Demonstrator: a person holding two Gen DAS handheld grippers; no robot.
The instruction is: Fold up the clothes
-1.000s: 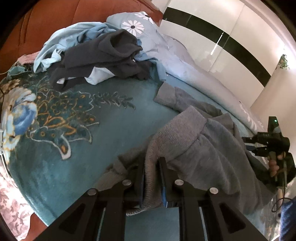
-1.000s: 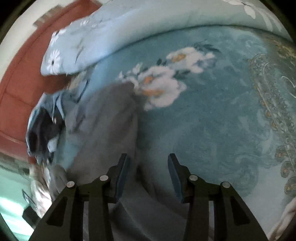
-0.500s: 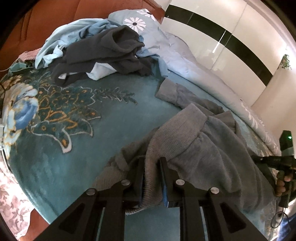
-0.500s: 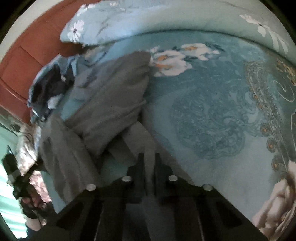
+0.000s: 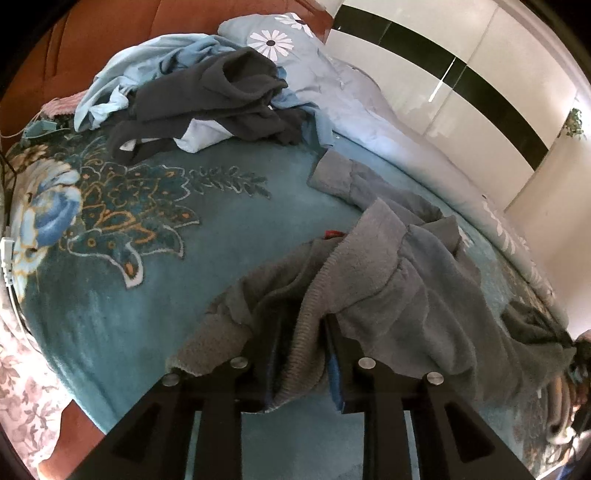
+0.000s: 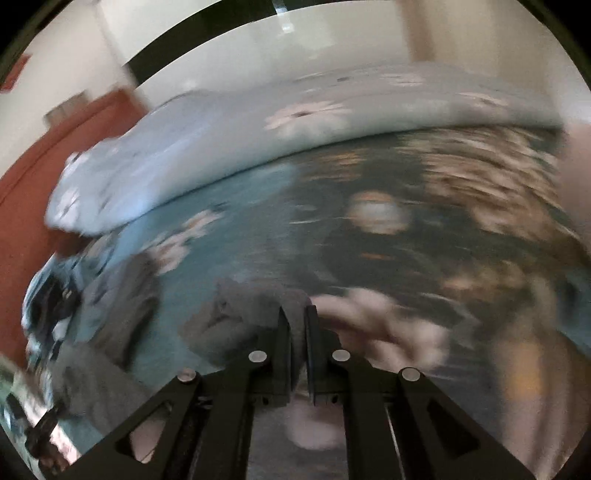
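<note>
A grey sweater (image 5: 399, 280) lies bunched on the teal flowered blanket (image 5: 155, 295). Its ribbed hem stands between the fingers of my left gripper (image 5: 303, 325). Those jaws are opening, and a dark gap shows beside the left finger. The sweater's far end is drawn out toward the right edge of the left wrist view. In the blurred right wrist view my right gripper (image 6: 296, 314) is shut on a fold of the grey sweater (image 6: 236, 314), lifted a little above the blanket (image 6: 369, 258).
A heap of dark grey and light blue clothes (image 5: 207, 99) lies at the head of the bed by the red-brown headboard (image 5: 110, 29). A pale blue daisy duvet (image 5: 369, 122) runs along the far side. White wardrobe doors (image 5: 461, 74) stand behind.
My right gripper shut on the grey sweater and swung fast to the right with it, stretching the cloth. My left gripper stayed put while its jaws spread a little around the hem.
</note>
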